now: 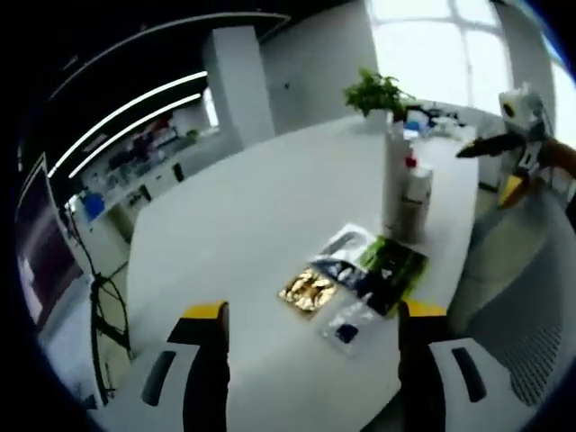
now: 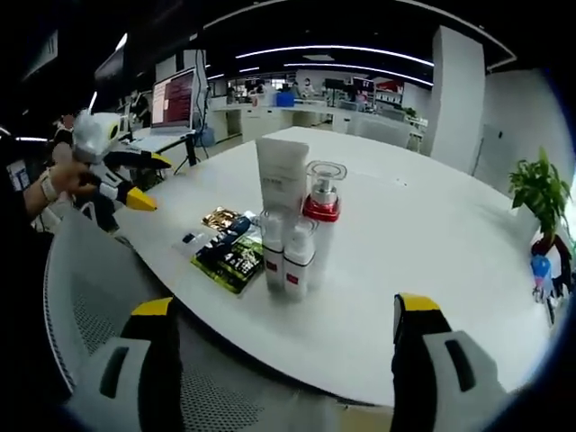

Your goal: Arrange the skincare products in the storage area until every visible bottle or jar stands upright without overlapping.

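On the worktop (image 2: 423,270): bottles (image 2: 292,243) upright, touching; flat sachets (image 2: 225,247) beside them.
Left hand-held gripper (image 1: 310,319): spread, empty.
Right hand-held gripper (image 2: 283,315): spread, empty.

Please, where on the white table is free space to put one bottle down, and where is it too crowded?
The white table is bare between the bottles and the potted plant, and also behind the bottles toward the far edge. It is crowded where the bottles stand tightly together, with the flat packets lying right beside them near the table's edge.

Potted plant (image 1: 376,92) at the far table (image 1: 261,216) edge, mesh chair (image 2: 85,297), laptop (image 2: 173,97)
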A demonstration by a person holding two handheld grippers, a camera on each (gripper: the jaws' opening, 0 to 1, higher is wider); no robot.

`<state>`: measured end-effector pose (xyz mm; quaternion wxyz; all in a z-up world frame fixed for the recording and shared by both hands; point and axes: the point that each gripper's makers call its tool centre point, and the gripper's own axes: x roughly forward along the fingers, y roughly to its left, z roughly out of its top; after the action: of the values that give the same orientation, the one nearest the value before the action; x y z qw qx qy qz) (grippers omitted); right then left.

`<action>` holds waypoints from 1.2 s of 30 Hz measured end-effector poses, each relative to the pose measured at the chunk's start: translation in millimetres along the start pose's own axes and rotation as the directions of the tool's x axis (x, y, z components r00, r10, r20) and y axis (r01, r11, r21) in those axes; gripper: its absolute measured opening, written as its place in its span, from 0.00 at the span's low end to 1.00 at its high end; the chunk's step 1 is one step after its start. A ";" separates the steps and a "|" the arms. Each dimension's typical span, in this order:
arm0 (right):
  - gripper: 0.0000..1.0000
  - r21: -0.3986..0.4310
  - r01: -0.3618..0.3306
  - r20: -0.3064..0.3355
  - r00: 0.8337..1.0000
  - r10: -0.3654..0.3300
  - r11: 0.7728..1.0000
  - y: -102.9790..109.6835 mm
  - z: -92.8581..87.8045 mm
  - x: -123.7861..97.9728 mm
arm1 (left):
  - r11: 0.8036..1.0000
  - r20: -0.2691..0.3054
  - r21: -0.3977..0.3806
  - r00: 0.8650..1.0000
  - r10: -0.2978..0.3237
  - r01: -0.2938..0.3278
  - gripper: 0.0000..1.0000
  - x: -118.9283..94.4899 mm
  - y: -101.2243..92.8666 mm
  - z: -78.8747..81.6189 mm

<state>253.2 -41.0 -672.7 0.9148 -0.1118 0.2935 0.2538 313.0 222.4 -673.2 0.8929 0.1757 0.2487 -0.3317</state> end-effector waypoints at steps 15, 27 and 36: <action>0.99 -0.012 -0.004 0.081 0.997 0.005 1.000 -3.0 13.0 -7.6 | 0.988 0.136 -0.145 0.988 0.071 -0.051 0.86 -15.6 -20.3 8.2; 0.99 0.068 -0.006 0.189 0.982 -0.007 0.998 -6.4 13.8 -9.2 | 0.984 0.183 -0.128 0.972 0.146 -0.123 0.97 -23.7 -29.7 5.3; 0.99 0.050 0.009 0.220 0.975 -0.019 0.999 -5.0 10.8 -1.1 | 0.961 0.276 -0.240 0.939 0.205 -0.139 0.97 -23.0 -30.8 5.9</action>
<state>260.3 -41.8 -663.0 0.9460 -0.0628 0.1954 0.2510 278.9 209.0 -660.1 0.9596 0.0465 0.1295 -0.2456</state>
